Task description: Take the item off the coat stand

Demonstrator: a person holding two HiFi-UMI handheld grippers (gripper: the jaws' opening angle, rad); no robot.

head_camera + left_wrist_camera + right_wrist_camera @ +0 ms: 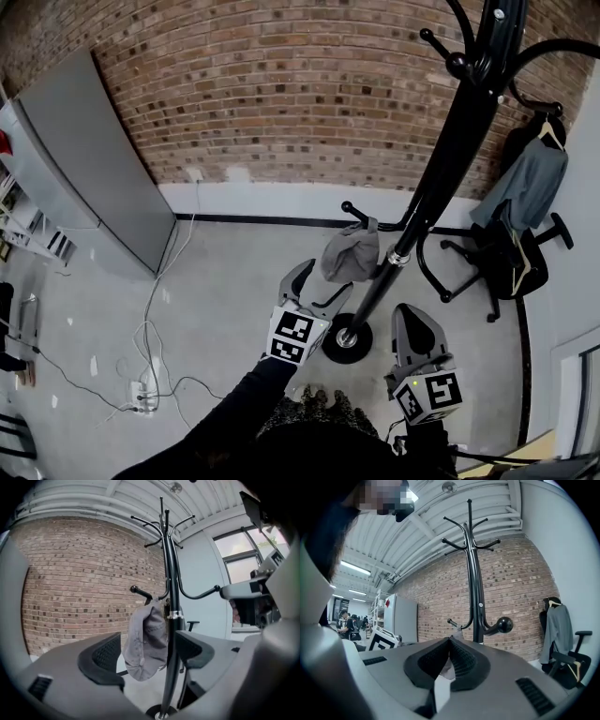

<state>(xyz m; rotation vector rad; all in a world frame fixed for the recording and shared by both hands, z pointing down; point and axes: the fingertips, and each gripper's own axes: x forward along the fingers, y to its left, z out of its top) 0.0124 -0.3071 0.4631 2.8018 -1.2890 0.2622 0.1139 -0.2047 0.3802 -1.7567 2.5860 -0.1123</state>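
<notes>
The coat stand (441, 169) is cut off at its top. One grey cap (351, 251) is hung on its low left hook. The jaws of the left gripper (321, 284) are held spread near it; those of the right gripper (412, 319) are pressed together.

Grey fabric cap (351, 251) on low hook of black metal coat stand (441, 159), just ahead of left gripper (319, 284), stand's round base between left gripper and right gripper (407, 317), black office chair (497, 258) beyond right gripper, tall grey cabinet (89, 159) far left of left gripper
</notes>
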